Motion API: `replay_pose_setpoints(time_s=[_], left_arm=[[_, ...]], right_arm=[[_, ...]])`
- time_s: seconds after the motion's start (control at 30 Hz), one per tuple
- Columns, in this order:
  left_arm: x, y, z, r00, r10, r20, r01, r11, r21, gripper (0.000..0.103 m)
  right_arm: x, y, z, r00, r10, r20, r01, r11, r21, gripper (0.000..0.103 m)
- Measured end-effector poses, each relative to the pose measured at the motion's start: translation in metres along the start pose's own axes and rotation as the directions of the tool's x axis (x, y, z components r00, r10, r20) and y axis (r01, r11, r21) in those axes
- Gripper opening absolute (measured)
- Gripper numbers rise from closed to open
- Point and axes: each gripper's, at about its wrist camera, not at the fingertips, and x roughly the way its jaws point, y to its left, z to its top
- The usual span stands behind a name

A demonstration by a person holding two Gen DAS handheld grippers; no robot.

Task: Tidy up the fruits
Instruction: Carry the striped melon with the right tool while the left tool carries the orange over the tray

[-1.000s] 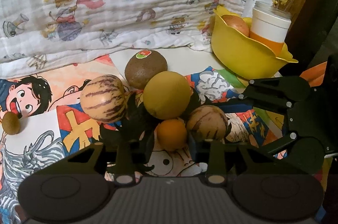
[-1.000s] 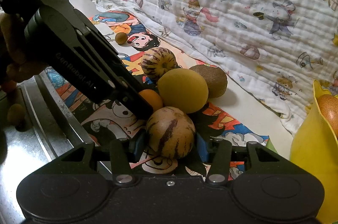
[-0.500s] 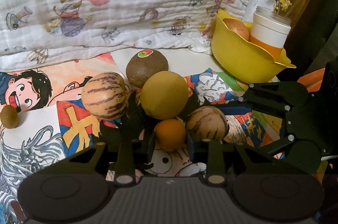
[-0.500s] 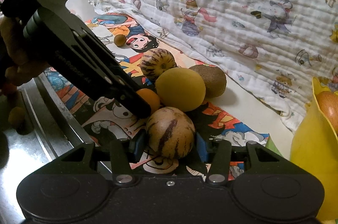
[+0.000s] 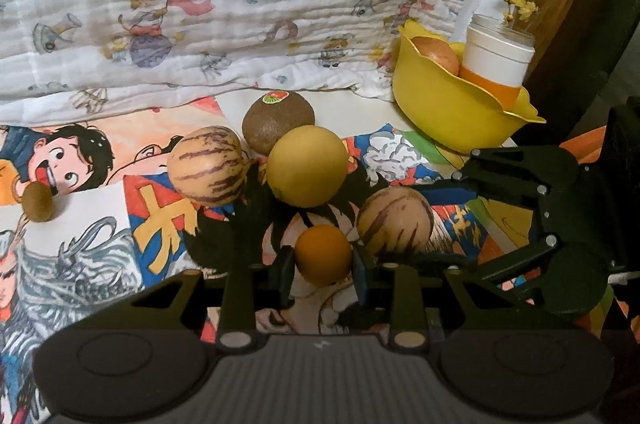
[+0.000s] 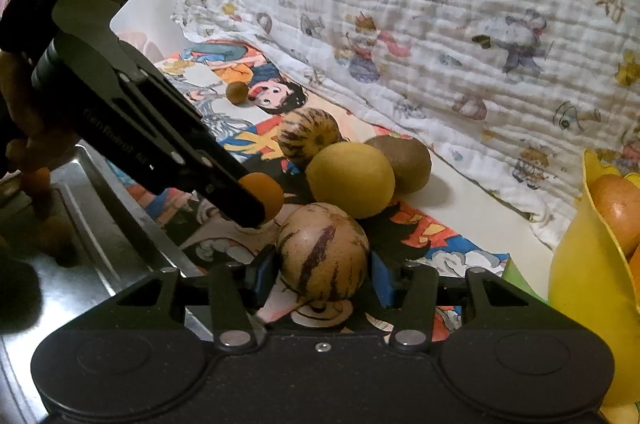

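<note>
In the left wrist view my left gripper (image 5: pixel 322 272) is shut on a small orange fruit (image 5: pixel 323 254) resting on the cartoon-print mat. My right gripper (image 6: pixel 322 278) is shut on a tan purple-striped melon (image 6: pixel 322 252), which lies just right of the orange. The right gripper's fingers (image 5: pixel 516 168) reach in from the right in the left wrist view. Behind them sit a round yellow fruit (image 5: pixel 306 166), a second striped melon (image 5: pixel 206 164) and a brown kiwi with a sticker (image 5: pixel 278 118). A small brown fruit (image 5: pixel 37 201) lies alone at the far left.
A yellow bowl (image 5: pixel 448 104) with an orange-red fruit and a white-and-orange cup (image 5: pixel 496 60) stands at the back right. A printed blanket (image 5: pixel 240 4) rises behind the fruit. A metal tray (image 6: pixel 100 224) lies left of the mat, below the hand holding the left gripper.
The left jaws have drawn in slightly around the small orange fruit. Both grippers and the fruit pile have stayed where they were.
</note>
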Motion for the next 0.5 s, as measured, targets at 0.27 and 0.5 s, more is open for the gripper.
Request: replay_pose_setpoints(time_s=[0.27,0.5], left_arm=[[-0.039,-0.006,-0.018,0.999,0.031,0.027,-0.031,0.999,0.006,0.033],[-0.073,-0.012,-0.04,0.997,0.061,0.048,-0.06,0.998,-0.007,0.033]], right_arm=[[-0.024,0.021,0.007,0.999,0.035,0.041,-0.034,0.999,-0.015,0.051],[-0.041,0.049,0.006,0.996,0.071,0.055,-0.068,0.996,-0.053,0.051]])
